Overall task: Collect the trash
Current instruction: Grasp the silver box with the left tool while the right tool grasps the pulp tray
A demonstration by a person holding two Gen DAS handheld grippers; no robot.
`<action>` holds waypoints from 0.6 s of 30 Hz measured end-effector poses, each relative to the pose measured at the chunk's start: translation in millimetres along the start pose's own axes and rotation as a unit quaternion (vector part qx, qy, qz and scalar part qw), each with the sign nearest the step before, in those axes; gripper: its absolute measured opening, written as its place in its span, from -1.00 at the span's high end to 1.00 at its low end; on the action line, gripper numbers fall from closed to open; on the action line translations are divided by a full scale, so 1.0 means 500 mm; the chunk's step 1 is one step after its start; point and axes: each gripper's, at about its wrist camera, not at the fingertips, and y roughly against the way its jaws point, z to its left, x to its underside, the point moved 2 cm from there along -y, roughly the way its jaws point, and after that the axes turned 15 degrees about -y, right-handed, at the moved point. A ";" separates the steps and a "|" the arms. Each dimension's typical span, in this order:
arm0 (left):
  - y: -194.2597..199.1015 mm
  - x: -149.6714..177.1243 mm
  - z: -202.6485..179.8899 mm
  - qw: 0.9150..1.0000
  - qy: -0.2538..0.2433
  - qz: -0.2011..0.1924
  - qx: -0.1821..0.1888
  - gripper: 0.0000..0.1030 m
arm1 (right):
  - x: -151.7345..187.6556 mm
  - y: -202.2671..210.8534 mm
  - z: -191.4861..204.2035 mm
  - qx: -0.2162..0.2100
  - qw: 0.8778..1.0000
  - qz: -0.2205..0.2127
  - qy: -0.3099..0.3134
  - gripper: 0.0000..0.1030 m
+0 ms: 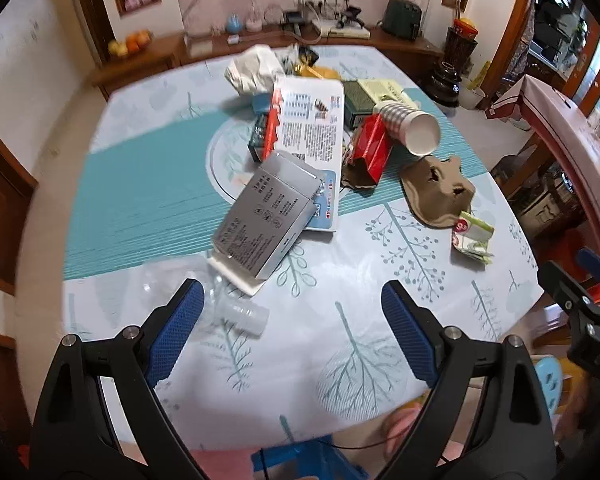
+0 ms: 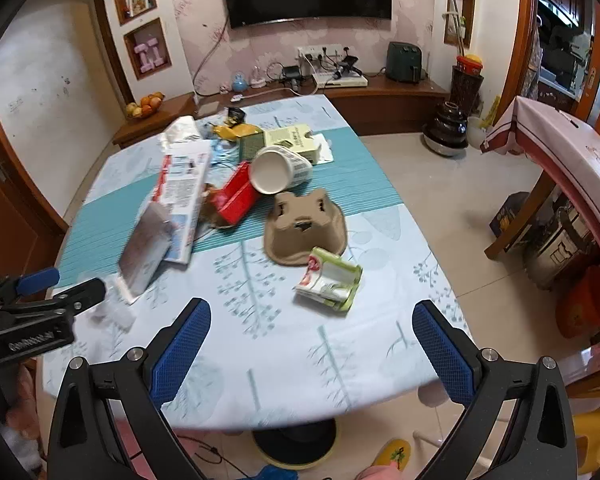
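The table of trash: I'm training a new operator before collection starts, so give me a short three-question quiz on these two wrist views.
1. True or false: the left gripper is shut on the grey box.
2. Multiple choice: the striped paper cup is A) upright, B) lying on its side, C) crushed flat.
3. Fill in: the piece nearest the right gripper is the green and white ____, lying in front of the brown pulp tray.

Key: 1 false, both grippers are open and hold nothing. 2 B, its open mouth faces the cameras, and it rests against the red box. 3 carton, crumpled.
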 end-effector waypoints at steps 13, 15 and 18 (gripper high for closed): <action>-0.113 -0.074 0.086 0.998 0.005 0.023 0.049 -0.73 | -0.100 -0.220 0.041 -0.005 0.999 0.040 0.019 -0.99; -0.123 -0.076 0.097 0.998 0.003 0.024 0.056 -0.73 | -0.108 -0.259 0.050 0.001 0.999 0.049 0.022 -0.99; -0.143 -0.072 0.115 0.998 0.006 0.032 0.058 -0.73 | -0.115 -0.310 0.061 0.010 0.998 0.060 0.025 -0.99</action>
